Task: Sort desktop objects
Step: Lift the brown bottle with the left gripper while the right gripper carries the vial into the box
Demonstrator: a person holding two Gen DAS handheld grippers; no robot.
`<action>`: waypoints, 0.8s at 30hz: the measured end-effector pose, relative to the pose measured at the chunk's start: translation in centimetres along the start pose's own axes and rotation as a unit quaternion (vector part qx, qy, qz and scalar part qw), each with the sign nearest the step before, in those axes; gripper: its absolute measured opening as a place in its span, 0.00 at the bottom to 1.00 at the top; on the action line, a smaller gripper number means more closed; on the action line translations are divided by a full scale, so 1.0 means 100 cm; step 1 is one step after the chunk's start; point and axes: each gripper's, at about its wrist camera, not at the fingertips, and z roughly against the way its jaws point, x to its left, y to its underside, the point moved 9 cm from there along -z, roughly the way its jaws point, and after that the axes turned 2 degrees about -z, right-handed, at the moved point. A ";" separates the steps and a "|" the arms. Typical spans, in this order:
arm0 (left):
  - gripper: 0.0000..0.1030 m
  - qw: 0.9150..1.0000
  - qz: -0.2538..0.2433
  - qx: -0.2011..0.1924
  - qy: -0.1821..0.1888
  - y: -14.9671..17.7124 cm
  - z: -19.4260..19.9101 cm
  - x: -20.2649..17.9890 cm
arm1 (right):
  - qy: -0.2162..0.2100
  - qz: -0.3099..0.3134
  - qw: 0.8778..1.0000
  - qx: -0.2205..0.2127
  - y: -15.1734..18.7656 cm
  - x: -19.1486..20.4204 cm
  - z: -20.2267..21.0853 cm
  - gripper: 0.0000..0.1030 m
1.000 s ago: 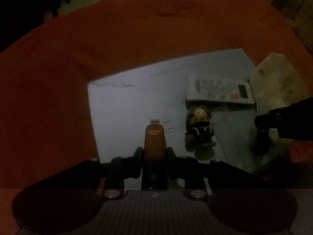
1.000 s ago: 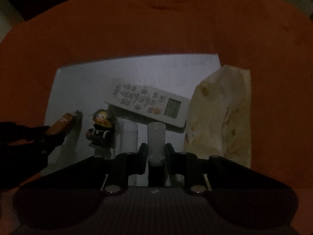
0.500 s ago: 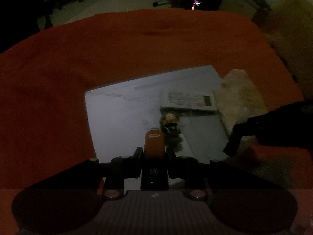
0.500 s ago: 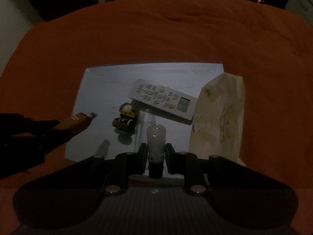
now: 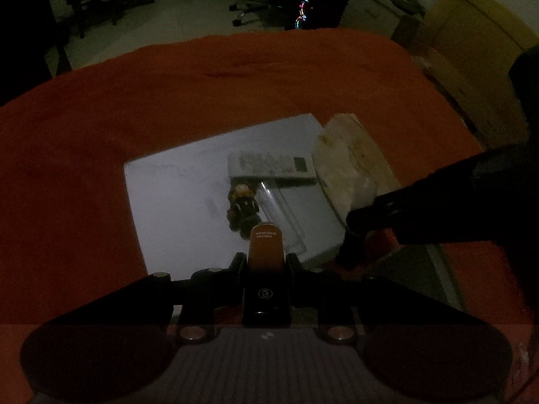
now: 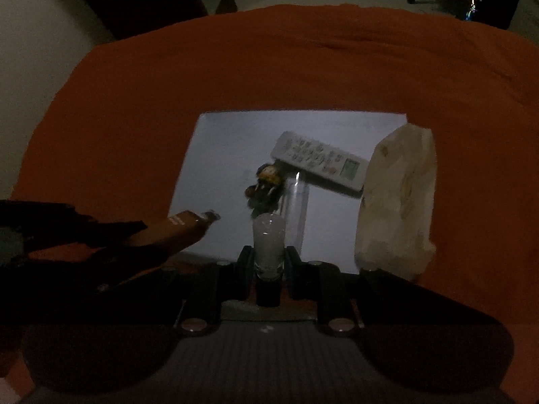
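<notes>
In the left wrist view my left gripper (image 5: pixel 266 264) is shut on an orange-brown tube (image 5: pixel 266 247) with pale lettering. It is held above the near edge of a white sheet (image 5: pixel 175 202). In the right wrist view my right gripper (image 6: pixel 268 264) is shut on a whitish translucent tube (image 6: pixel 268 239), also above the sheet (image 6: pixel 229 168). On the sheet lie a white remote (image 6: pixel 320 160), a small figurine (image 6: pixel 266 185) and a clear tube (image 6: pixel 297 208). The orange-brown tube (image 6: pixel 182 229) shows at the left of that view.
A cream crumpled bag (image 6: pixel 397 202) stands at the sheet's right edge. An orange cloth (image 6: pixel 269 67) covers the table around the sheet. Beyond the table's far edge is a dim floor with chair legs (image 5: pixel 246 3) and a yellowish cabinet (image 5: pixel 471 43) at the right.
Both grippers have risen and drawn back from the sheet, each keeping its tube. The sheet and the things on it look smaller, and more of the room shows beyond the table.
</notes>
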 end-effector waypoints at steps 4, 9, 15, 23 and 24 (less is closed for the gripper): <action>0.20 1.000 0.004 -0.009 0.001 0.012 0.010 -0.007 | -0.006 -0.008 1.000 0.004 0.020 -0.003 0.008 0.21; 0.20 1.000 0.010 -0.004 0.012 0.038 0.016 -0.021 | -0.012 -0.009 1.000 0.019 0.051 -0.002 0.012 0.21; 0.20 1.000 -0.005 0.003 0.021 0.070 0.018 -0.045 | -0.020 0.001 0.998 0.051 0.089 0.005 0.006 0.21; 0.20 0.999 -0.018 0.019 0.024 0.100 0.002 -0.062 | -0.017 0.005 0.995 0.099 0.128 0.004 -0.016 0.21; 0.20 0.999 -0.017 0.024 0.024 0.104 -0.002 -0.063 | -0.014 0.005 0.994 0.104 0.132 0.003 -0.019 0.21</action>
